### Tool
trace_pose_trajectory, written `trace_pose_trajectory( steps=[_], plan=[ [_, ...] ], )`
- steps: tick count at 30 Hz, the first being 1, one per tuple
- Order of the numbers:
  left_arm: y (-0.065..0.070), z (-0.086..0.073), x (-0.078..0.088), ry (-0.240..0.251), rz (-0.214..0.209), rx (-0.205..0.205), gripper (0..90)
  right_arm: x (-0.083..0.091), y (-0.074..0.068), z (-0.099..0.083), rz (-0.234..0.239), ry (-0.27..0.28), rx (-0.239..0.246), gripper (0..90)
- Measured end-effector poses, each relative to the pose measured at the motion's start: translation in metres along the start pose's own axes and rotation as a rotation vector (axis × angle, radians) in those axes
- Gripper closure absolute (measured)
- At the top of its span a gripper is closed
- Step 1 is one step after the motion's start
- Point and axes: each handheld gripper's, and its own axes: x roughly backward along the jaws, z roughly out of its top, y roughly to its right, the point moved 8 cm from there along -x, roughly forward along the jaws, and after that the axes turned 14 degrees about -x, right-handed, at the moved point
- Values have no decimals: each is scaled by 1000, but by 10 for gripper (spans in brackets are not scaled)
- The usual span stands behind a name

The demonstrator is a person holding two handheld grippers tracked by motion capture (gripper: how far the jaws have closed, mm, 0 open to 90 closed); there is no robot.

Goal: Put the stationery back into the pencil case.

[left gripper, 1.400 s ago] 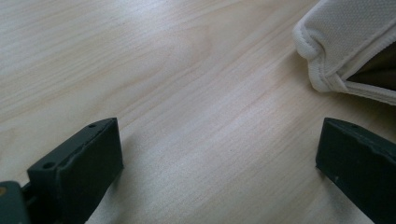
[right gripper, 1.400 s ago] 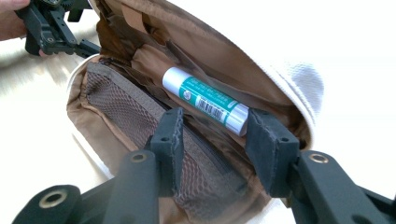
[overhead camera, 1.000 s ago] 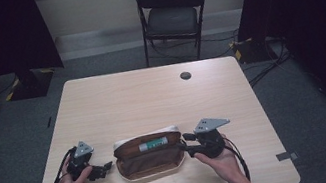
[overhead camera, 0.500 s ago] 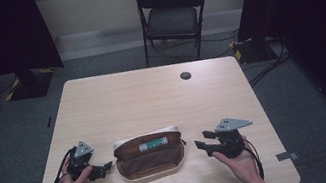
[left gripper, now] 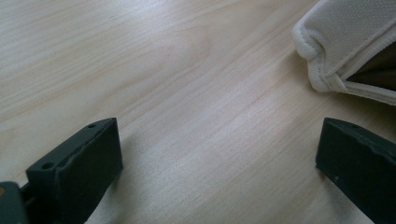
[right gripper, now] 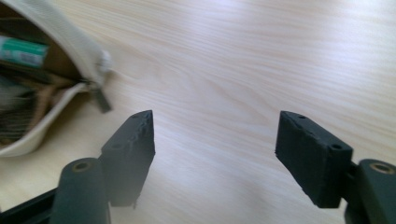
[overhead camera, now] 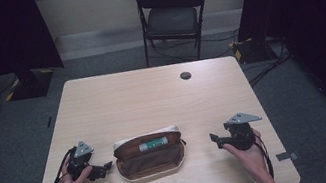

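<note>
Centrally, oval fabric pouch (overhead camera: 150, 154) (unzipped), pale woodgrain table (overhead camera: 152, 98)

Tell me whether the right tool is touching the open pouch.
Apart. The high view shows bare table between the right tool and the pouch; the right gripper view shows its jaws open over bare wood.

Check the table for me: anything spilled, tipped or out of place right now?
Nothing stands out. The pouch lies open with a green-labelled tube inside; both grippers, left and right, sit open beside it.
</note>
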Motion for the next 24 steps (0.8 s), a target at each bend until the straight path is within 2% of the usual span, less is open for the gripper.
trace_pose_trajectory(
  steps=[5, 8, 12, 14, 15, 17, 24],
  plan=[
    [0, 0, 0, -2, -2, 0, 0, -4, 17, -5, -60, -17, -32, 201],
    [0, 0, 0, -1, -1, 0, 0, -9, 27, -10, -104, -40, -30, 191],
    [0, 0, 0, -2, -2, -1, 0, -14, 29, -17, -114, -78, -24, 196],
    [0, 0, 0, -1, -1, 0, 0, -18, 31, -22, -142, -107, -25, 173],
    [0, 0, 0, -4, -3, 0, 0, -20, 32, -23, -158, -96, -10, 162],
    [0, 0, 0, 0, -1, 0, 0, -21, 32, -24, -162, -46, -18, 158],
    [0, 0, 0, 0, -1, 0, 0, -20, 33, -24, -174, -39, -23, 150]
  ],
)
